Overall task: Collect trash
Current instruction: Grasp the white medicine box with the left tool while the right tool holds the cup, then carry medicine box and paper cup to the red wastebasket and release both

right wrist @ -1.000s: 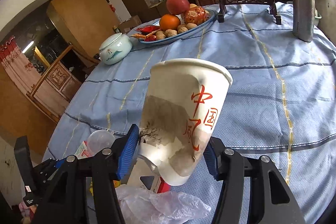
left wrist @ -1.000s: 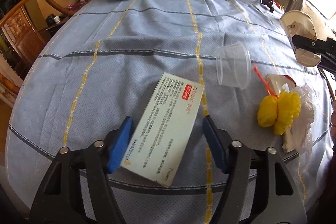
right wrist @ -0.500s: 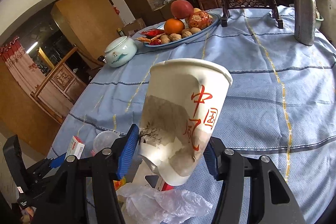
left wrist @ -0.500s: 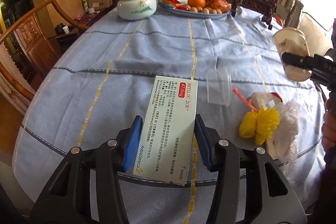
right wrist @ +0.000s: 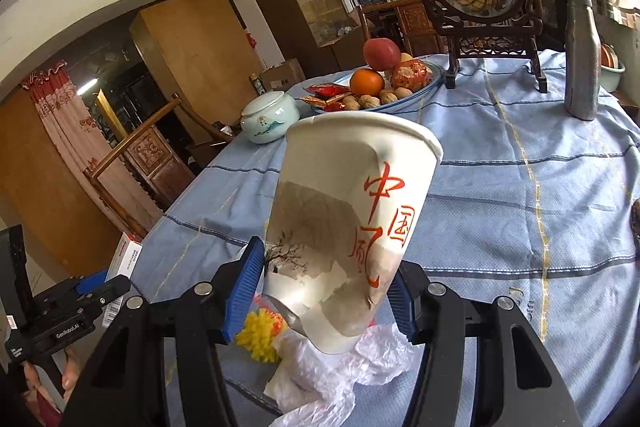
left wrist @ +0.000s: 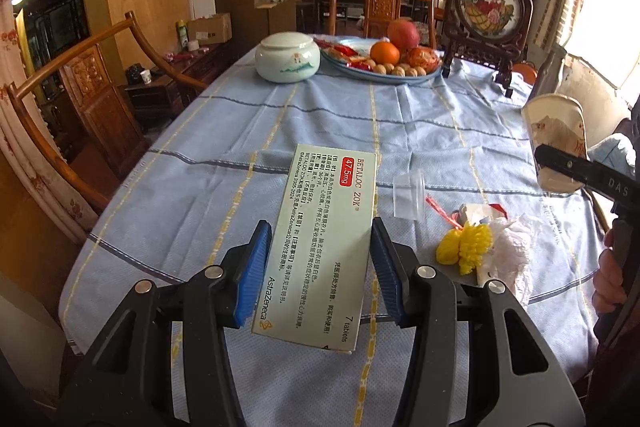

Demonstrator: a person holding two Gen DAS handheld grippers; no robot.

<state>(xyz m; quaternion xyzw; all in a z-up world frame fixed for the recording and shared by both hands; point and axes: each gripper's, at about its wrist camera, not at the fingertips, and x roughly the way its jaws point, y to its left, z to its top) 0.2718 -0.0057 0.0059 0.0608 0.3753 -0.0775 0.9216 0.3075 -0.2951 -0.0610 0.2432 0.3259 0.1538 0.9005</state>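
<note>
Trash in both my grips: left fingers [left wrist: 318,269] clamp the medicine box [left wrist: 320,247]; right fingers [right wrist: 326,285] hold the paper cup [right wrist: 348,223], tabletop [left wrist: 320,131] at twelve o'clock.

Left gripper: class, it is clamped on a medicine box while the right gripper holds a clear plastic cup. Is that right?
Not quite. The right gripper holds a printed paper cup, as the right wrist view shows. The clear plastic cup lies on the tablecloth. The left gripper does clamp the medicine box.

The bench [left wrist: 320,131] wears a blue striped cloth. At its far end sits a fruit plate [left wrist: 384,77]: a lidded jar [left wrist: 288,61] just left of it, a framed screen [left wrist: 490,23] right, a steel bottle [right wrist: 580,59] beyond. Well nearer lie a clear cup [left wrist: 409,195], yellow scrap [left wrist: 466,247] and plastic bag [left wrist: 508,251].
</note>
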